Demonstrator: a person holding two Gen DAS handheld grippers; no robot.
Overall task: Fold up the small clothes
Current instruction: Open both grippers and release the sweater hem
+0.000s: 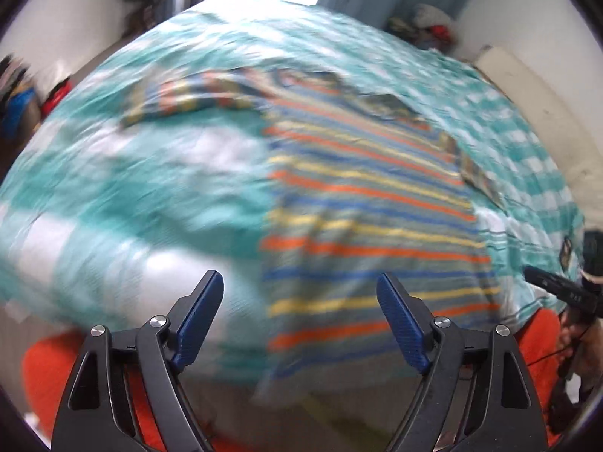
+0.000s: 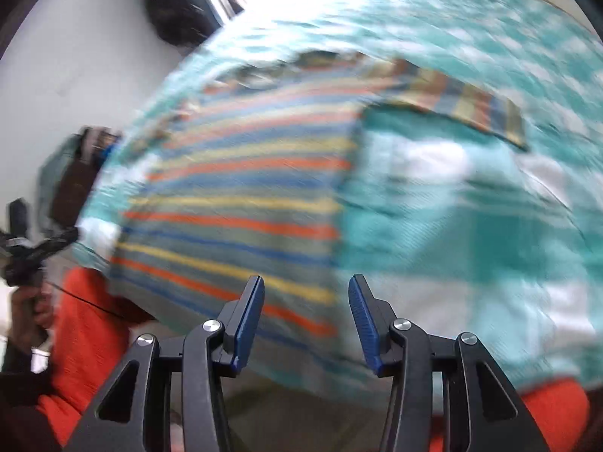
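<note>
The striped shirt [image 1: 361, 203] lies flat on the bed [image 1: 113, 173], long axis running away from both grippers, just ahead of the left gripper [image 1: 300, 316], fingers wide and empty, and the right gripper [image 2: 306, 316], fingers partly apart and empty.

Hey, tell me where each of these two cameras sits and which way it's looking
Left wrist: rides on the left gripper, jaws open and empty, angled down over the striped shirt on the teal checked bedsheet; the right gripper and orange clothing show at the right edge.
Right wrist: rides on the right gripper, open and empty, looking down at the striped shirt; the left gripper shows at the left edge.
Shared: shirt, bedsheet, orange clothing, each other's gripper.
</note>
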